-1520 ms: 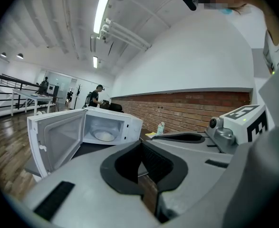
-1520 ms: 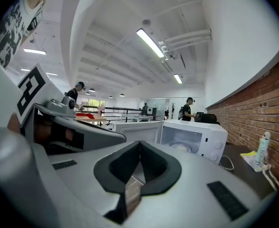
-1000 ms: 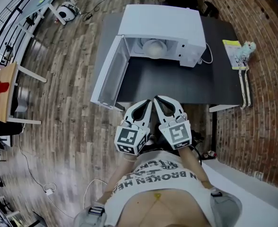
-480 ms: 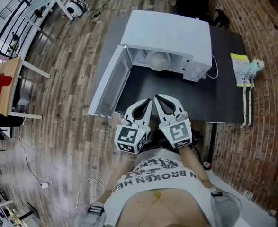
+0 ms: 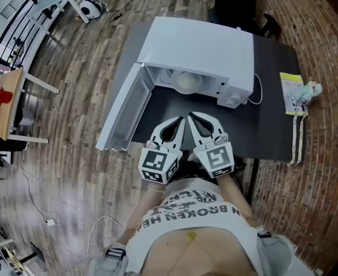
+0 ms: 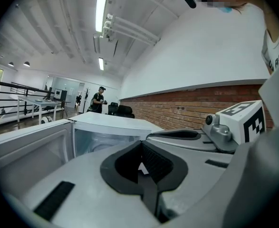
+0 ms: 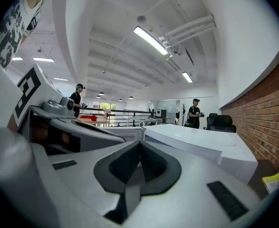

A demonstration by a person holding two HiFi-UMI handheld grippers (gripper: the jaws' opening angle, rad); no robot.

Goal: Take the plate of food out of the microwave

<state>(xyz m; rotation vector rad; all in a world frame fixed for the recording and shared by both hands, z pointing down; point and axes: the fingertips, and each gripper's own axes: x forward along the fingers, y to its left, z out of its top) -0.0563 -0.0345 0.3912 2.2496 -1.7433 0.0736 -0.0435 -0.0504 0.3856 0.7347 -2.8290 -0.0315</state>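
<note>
A white microwave (image 5: 200, 53) stands on a dark table (image 5: 266, 125) with its door (image 5: 122, 115) swung open to the left. Inside it a pale plate of food (image 5: 187, 83) shows in the head view. My left gripper (image 5: 181, 121) and right gripper (image 5: 192, 118) are side by side near the table's front edge, both shut with nothing between the jaws, well short of the microwave. The left gripper view shows the open microwave (image 6: 106, 134) ahead past the shut jaws; the right gripper view shows the microwave's top (image 7: 196, 139).
A yellow-green booklet (image 5: 289, 91) and a small toy (image 5: 308, 89) lie at the table's right end. A brick wall (image 5: 324, 148) runs on the right. A wooden table with a red thing (image 5: 2, 102) stands far left. Cables (image 5: 53, 220) trail over the wood floor.
The head view has shifted: the microwave and table sit a little nearer and more centred. Both grippers stay shut, side by side in the same place in the picture.
</note>
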